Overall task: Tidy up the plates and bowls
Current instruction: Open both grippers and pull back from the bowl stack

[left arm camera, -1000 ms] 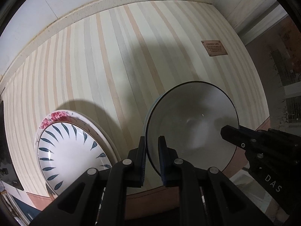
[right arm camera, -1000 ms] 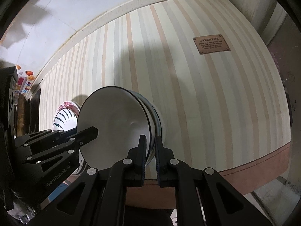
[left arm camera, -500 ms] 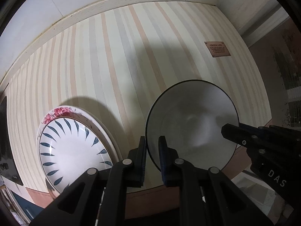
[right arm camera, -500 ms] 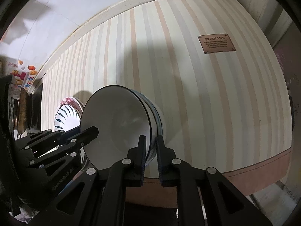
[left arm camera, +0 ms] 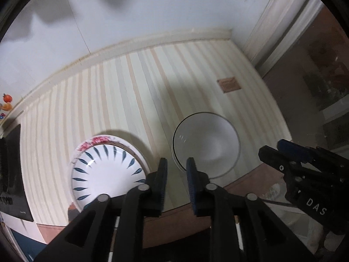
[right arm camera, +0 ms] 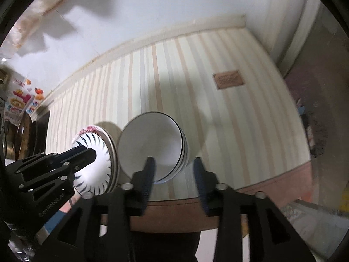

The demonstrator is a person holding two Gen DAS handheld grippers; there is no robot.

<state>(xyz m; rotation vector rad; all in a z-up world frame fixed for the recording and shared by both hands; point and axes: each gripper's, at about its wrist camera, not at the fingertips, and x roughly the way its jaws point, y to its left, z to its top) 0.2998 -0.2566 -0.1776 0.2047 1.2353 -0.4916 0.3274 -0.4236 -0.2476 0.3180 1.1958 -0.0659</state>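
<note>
A stack of white bowls with dark rims sits on the striped tablecloth near the table's front edge. A stack of plates, topped by one with blue leaf marks, lies to its left. My left gripper is open and empty, just short of the bowls' near-left rim. My right gripper is open and empty, drawn back in front of the bowls. Each gripper shows in the other's view, the right and the left.
A brown label lies on the cloth beyond the bowls. A white wall runs along the table's far side. A dark appliance stands at the far left. The brown table edge runs below the cloth.
Both grippers let go of the bowl rim, opened and drew back and up. The bowl now rests on the stack.
</note>
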